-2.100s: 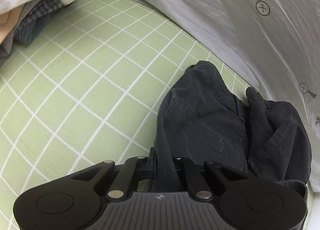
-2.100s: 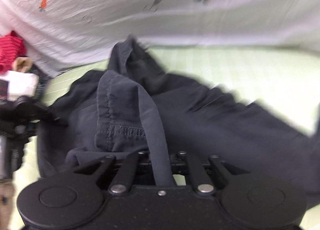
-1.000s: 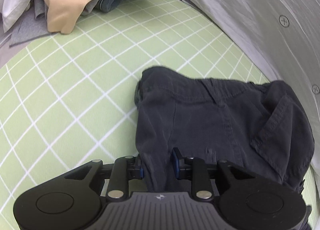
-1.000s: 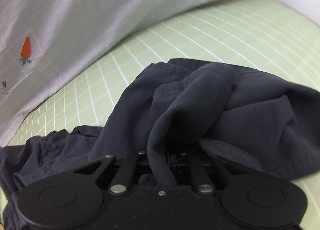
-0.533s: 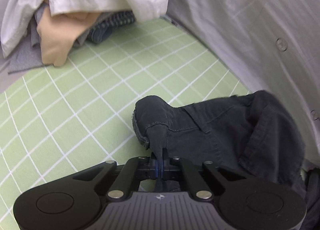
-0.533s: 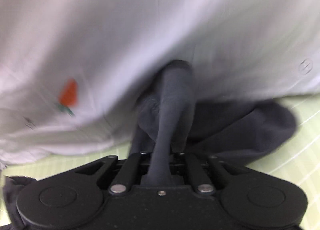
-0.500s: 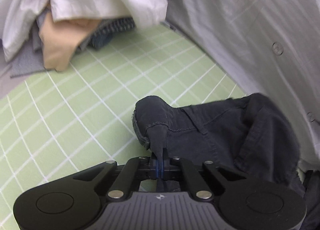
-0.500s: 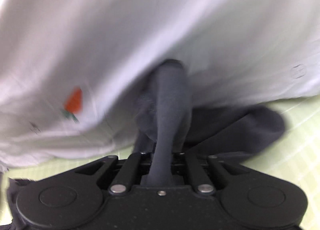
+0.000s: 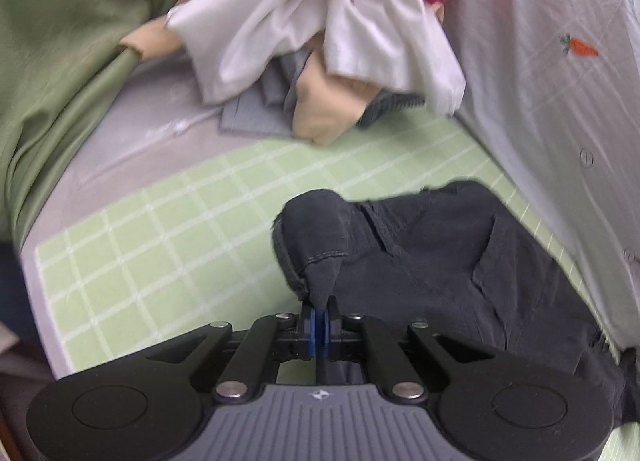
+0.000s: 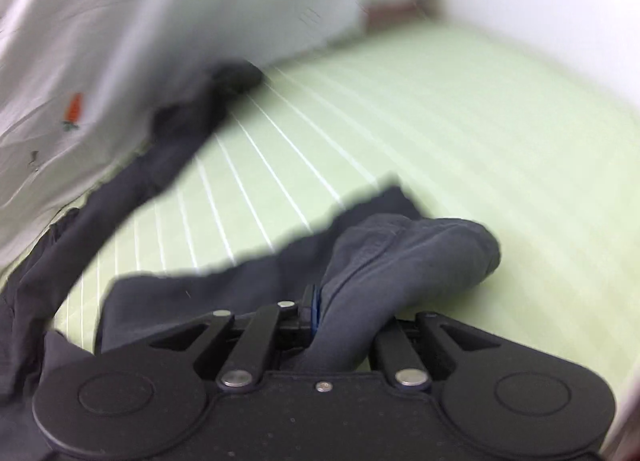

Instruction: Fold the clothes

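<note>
— What is the left gripper (image 9: 319, 315) doing?

— It is pinching a peaked fold of the dark trousers (image 9: 420, 257); its blue pads are pressing together with only the cloth between them. The rest of the garment is spreading ahead of the fingers and off to their right, lying on the green checked sheet (image 9: 160, 245).

— And the right gripper (image 10: 320, 311)?

— It is gripping a thicker bunch of the same dark trousers (image 10: 400, 261). The cloth is rising out between the fingers and bulging ahead and to the right of them. The jaws are sitting close around that bunch, though the fabric is hiding the right finger, so I am not seeing how narrow the gap is. A long strip of the garment is trailing away ahead and to the left, reaching towards the white cover with carrot prints (image 10: 80, 61). That view is blurring.

— What else is lying around the left gripper?

— Far ahead of it a pile of clothes (image 9: 320, 21) is heaping up: white, beige, grey and a bit of red on top. To the right of the fingers the same white carrot-print cover (image 9: 560, 81) is running alongside the trousers. To the left an olive-green cloth (image 9: 60, 61) is draping.
</note>
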`<state>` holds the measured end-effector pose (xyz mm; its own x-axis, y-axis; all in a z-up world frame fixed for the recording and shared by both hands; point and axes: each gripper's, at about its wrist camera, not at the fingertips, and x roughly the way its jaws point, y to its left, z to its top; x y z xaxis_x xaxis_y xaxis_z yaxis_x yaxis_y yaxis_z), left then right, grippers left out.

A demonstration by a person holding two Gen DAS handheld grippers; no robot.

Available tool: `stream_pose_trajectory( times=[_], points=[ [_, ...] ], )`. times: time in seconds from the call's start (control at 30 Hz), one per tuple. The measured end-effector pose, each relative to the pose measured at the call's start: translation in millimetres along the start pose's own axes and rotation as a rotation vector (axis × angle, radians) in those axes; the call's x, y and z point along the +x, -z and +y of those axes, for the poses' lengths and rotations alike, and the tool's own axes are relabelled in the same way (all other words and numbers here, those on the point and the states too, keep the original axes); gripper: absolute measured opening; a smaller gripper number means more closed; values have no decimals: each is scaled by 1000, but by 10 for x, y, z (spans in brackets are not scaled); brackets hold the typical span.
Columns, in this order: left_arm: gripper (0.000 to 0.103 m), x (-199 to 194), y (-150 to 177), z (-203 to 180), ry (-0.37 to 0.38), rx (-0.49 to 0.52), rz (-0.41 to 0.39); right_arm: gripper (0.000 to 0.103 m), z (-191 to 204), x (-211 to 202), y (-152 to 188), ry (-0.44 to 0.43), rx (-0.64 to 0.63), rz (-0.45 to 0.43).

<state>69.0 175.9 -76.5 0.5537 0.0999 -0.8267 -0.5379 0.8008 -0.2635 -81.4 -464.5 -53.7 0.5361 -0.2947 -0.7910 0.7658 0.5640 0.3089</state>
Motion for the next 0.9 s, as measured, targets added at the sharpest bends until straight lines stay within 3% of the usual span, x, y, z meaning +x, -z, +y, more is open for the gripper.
stream_pose_trajectory(
  times=[0.1, 0.13, 0.27, 0.43, 0.5, 0.57, 0.6, 0.67, 0.8, 0.87, 0.9],
  points=[
    [23, -178, 223, -78, 24, 33, -14, 45, -256, -154, 94, -38, 79, 8],
    [28, -248, 288, -130, 37, 48, -25, 51, -292, -190, 85, -47, 79, 5],
    [41, -530, 548, -337, 87, 107, -69, 65, -397, -193, -30, -88, 124, 15],
    [43, -752, 961, -635, 149, 167, -64, 71, -508, -51, -214, -145, 200, 40],
    [43, -781, 1138, -750, 173, 185, -40, 64, -592, 65, -289, -164, 215, 63],
    [43, -813, 1299, -892, 190, 217, -30, 32, -628, 146, -386, -199, 203, 82],
    [43, -832, 1375, -968, 198, 235, -27, 6, -613, 161, -448, -223, 178, 87],
    [43, -871, 1502, -1108, 207, 263, -32, 5, -559, 49, -593, -289, 115, 45],
    [43, -942, 1713, -1344, 211, 287, -47, 3, -578, -661, -942, -438, 26, -203],
    [43, -961, 1808, -1447, 208, 293, -47, 3, -689, -854, -1073, -422, -3, -271],
    [43, -961, 1859, -1492, 207, 294, -40, 5, -749, -809, -1099, -355, -42, -262]
  ],
)
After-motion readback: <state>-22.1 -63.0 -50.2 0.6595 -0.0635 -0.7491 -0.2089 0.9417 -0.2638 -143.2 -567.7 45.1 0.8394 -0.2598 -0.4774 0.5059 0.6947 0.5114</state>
